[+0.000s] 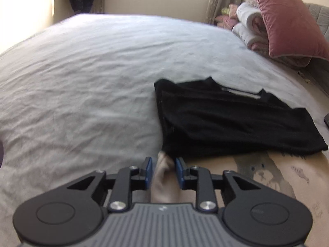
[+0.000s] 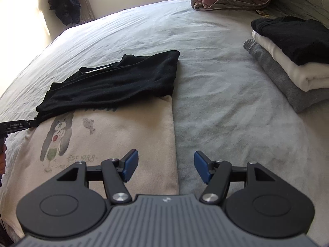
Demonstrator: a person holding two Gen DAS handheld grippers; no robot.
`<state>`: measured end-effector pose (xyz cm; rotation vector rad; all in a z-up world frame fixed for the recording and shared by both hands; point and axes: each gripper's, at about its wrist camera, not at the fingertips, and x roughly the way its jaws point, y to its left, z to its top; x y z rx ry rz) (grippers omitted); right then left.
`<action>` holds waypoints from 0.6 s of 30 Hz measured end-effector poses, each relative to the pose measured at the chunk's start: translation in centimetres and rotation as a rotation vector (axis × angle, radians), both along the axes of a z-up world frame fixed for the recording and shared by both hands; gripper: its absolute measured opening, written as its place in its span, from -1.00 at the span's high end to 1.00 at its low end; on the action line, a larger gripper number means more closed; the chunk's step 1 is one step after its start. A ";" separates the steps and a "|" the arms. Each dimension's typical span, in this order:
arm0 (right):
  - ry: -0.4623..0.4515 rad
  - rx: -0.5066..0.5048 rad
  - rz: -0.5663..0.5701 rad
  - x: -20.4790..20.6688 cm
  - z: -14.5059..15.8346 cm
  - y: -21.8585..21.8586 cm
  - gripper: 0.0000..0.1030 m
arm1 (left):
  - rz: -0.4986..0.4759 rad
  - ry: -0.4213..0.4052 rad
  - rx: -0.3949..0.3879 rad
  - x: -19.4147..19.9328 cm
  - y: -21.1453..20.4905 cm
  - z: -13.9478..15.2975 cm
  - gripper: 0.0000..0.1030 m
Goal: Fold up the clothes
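Observation:
A folded black garment [image 1: 230, 121] [image 2: 115, 82] lies on the far part of a beige shirt [image 1: 273, 177] [image 2: 115, 131] that has a bear print and is spread on the bed. My left gripper [image 1: 164, 169] is shut on a bunched fold of the beige shirt at its left edge, right beside the black garment's near corner. From the right wrist it shows as a black finger [image 2: 18, 126] at the left edge. My right gripper [image 2: 165, 166] hangs open above the beige shirt's right edge, nothing between its blue pads [image 2: 129, 164].
The bed's pale grey sheet [image 1: 86, 86] [image 2: 222, 107] stretches wide to the left and far side. A stack of folded clothes [image 2: 287, 61], black on white on grey, sits at the right. Pink pillows and rolled bedding [image 1: 277, 20] are piled at the headboard. Dark clothes [image 2: 65, 2] hang by the window.

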<state>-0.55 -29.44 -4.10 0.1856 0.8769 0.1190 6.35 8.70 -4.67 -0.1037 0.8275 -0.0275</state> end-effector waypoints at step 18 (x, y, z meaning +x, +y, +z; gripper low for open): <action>0.091 0.117 0.054 -5.7 -1.4 -1.9 -0.19 | -0.113 0.129 -0.160 -11.1 2.1 0.3 0.49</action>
